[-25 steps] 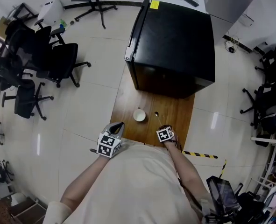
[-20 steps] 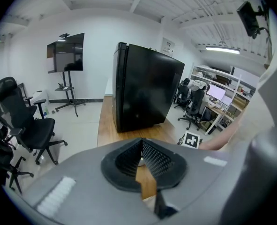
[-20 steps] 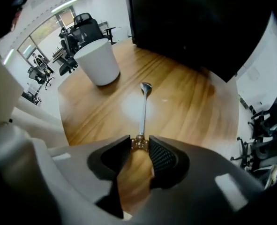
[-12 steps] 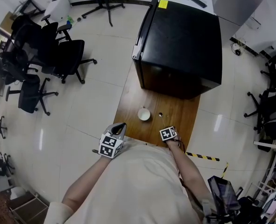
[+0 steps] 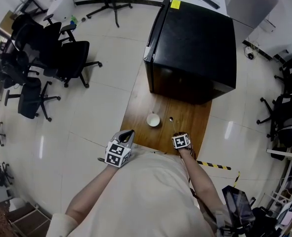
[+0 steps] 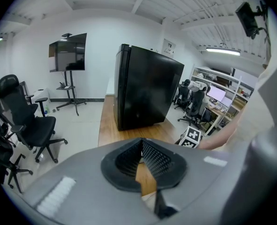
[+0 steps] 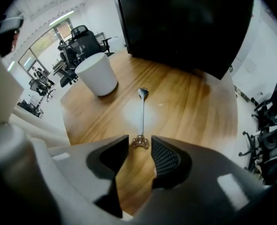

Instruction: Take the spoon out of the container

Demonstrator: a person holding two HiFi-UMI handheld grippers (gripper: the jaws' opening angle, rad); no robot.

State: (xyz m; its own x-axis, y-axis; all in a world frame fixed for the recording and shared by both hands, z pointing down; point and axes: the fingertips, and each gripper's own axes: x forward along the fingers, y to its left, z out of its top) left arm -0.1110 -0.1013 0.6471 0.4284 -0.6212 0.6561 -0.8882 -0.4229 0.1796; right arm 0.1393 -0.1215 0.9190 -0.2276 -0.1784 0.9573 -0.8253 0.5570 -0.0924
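Right gripper view shows you the spoon [image 7: 142, 111] lying flat on the wooden table [image 7: 194, 111], already clear of the white cup [image 7: 97, 74], which stands upright a little to its left. The spoon's bowl points away from you toward the black cabinet [image 7: 185, 22], and its ornamented handle end lies right at the tips of your right gripper [image 7: 139, 139]. Those jaws have just been opening and stand well apart, with the handle end in the gap but neither pad pressing on it, so you hold nothing there. Your left gripper [image 6: 141, 142] hangs by the table's near left corner, its tips drawn together on nothing. I judge the spoon to be light, stiff, slick metal lying low on the wood, so it would likely skate or pivot if pinched at the thin shaft. Should you need to lift it again, the broader ornamented end looks the surer hold, with the pads set across its width.
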